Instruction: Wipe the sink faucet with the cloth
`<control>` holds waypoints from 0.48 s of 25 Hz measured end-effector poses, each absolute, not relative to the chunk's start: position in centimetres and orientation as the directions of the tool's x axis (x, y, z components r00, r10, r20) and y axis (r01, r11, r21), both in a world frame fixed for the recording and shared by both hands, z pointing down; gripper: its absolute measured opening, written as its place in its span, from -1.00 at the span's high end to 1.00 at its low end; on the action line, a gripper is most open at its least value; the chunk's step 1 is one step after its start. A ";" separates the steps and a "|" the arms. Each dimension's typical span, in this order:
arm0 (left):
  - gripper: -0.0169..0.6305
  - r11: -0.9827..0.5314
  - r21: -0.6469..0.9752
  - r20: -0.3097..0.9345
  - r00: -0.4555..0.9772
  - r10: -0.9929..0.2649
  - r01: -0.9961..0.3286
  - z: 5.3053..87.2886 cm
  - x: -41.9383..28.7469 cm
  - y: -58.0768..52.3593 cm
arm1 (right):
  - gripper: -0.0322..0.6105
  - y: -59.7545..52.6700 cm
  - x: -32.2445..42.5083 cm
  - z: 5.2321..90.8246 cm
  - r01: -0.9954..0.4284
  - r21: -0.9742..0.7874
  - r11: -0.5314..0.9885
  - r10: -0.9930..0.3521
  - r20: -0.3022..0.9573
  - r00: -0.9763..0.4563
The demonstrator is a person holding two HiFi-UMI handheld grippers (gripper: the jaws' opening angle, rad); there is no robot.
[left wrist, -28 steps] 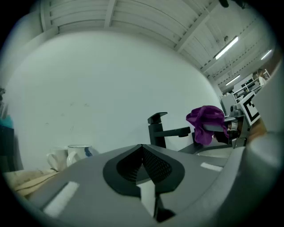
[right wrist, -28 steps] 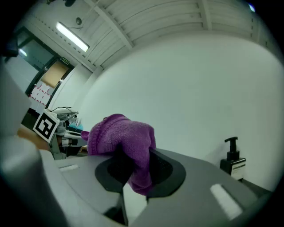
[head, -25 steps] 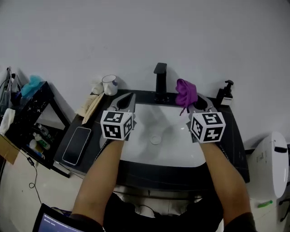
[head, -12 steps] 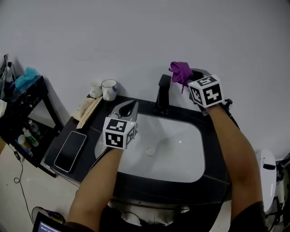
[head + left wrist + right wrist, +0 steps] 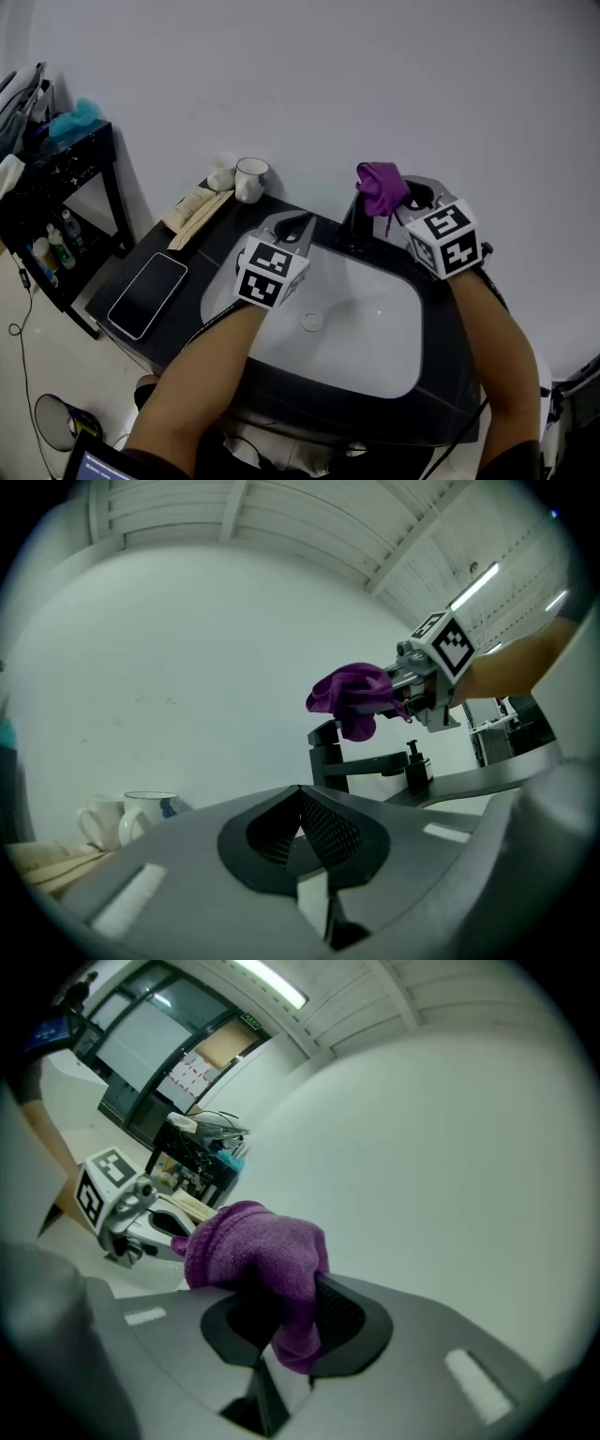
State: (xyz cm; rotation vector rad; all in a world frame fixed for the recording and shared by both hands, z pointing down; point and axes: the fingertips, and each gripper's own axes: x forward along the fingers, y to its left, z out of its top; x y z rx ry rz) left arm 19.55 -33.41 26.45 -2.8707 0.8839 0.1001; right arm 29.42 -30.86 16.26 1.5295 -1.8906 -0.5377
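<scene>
In the head view, the left gripper (image 5: 298, 225) hangs over the back of the white sink basin (image 5: 375, 328), at the frame's centre, its jaws pointing toward the wall. To its right, the right gripper (image 5: 405, 204) holds a bunched purple cloth (image 5: 379, 186) right at the top of the black faucet (image 5: 353, 225). A smartphone (image 5: 148, 293) lies face up on the dark counter (image 5: 211, 246) at lower left, with a white mug (image 5: 250, 179) near the wall behind it.

The left gripper view shows that gripper's jaws pressed together with nothing between them. Beyond them, right of centre, the cloth droops onto the faucet's upright top; it seems to touch it, though the angle leaves that unsure. A soap dispenser (image 5: 415, 764) stands just past the spout.

In the right gripper view, the jaws pinch the cloth, which bulges up and to the left out of them, with the left gripper small at mid-left
</scene>
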 end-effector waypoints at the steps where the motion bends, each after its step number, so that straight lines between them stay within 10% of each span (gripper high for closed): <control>1: 0.89 -0.818 -0.122 -0.095 0.826 -0.555 -0.563 26.7 19.6 -33.4 | 0.66 -29.9 28.7 16.7 -0.698 0.669 0.256 -0.964 0.228 -0.135; 12: 0.89 -0.807 -0.146 -0.079 0.820 -0.567 -0.572 27.0 19.6 -33.6 | 0.66 -20.9 22.8 20.1 -0.565 0.730 0.384 -0.923 0.288 -0.255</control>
